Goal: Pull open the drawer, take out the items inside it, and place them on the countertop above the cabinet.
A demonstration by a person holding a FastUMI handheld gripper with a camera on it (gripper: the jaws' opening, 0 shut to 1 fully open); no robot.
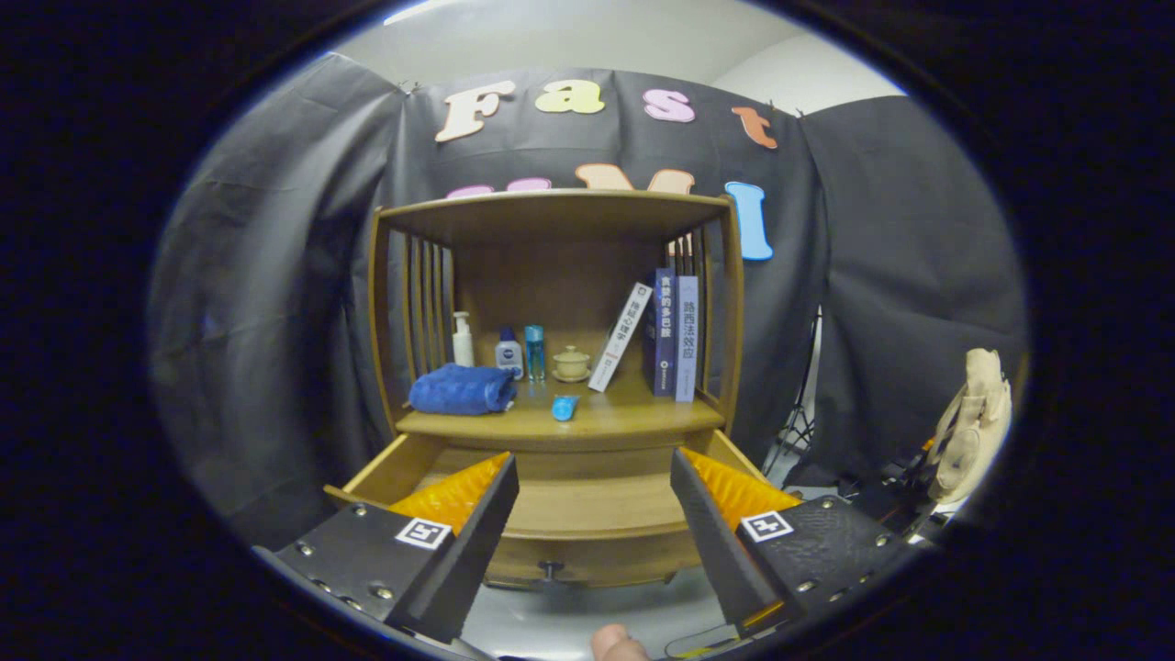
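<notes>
Gripper [592, 487] jaws spread wide above pulled-out drawer [587, 505].

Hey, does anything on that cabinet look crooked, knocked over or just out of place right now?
Two things. One white book leans against the upright books instead of standing straight. A small blue tube lies flat near the countertop's front edge. The drawer hangs open below, between the open gripper's fingers.

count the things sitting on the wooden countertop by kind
Upright bottles at the back: 3 (white pump bottle, blue-capped white bottle, clear blue bottle)
Books: 3 (leaning white book, dark blue book, pale purple book)
Folded blue towel: 1
Beige lidded cup: 1
Small blue tube: 1
Total: 9
</notes>
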